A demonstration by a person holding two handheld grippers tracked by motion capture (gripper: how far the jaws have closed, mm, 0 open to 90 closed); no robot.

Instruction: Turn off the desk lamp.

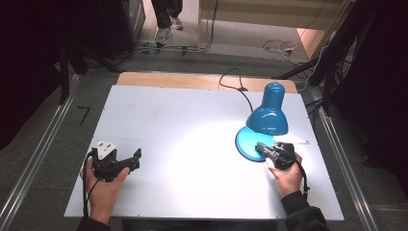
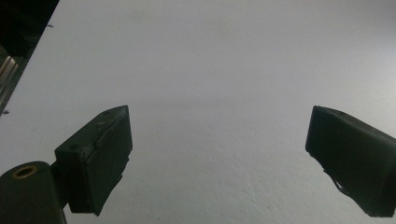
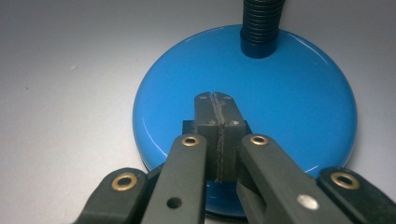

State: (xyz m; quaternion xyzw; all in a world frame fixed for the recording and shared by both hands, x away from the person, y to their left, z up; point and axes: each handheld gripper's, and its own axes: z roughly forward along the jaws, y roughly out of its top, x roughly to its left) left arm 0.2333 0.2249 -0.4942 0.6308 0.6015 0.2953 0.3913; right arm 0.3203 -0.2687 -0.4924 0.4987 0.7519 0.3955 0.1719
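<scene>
We begin with the white table (image 1: 192,144), which carries a pool of light near its centre. At its far right stands the blue desk lamp (image 1: 267,118), lit, with the shade tipped down toward the table centre. Its round base (image 3: 299,107) lies flat on the table, and a black ribbed gooseneck (image 3: 262,23) rises from the far side of the base. A black cord (image 1: 235,84) runs from the lamp over the far table edge.

The right gripper (image 3: 216,109) rests at the near edge of the base. Its jaws are pressed together with no gap, their tips on a small dark block on the base, which we judge to be the switch. We cannot tell whether it is being pressed.

The left gripper (image 1: 132,161) lies low over bare table at the near left, well apart from the lamp. Its jaws stand wide apart with nothing between them.

Handling notes, as judgement:
- The base is glossy and domed, so we expect jaws to slip on it. It is probably weighted, which keeps the lamp steady under a push on the switch.
- The gooseneck is ribbed and flexible. We would take hold there, low near the base, for the surest grip.
- The shade is smooth, may be warm, and will swing if pushed.
</scene>
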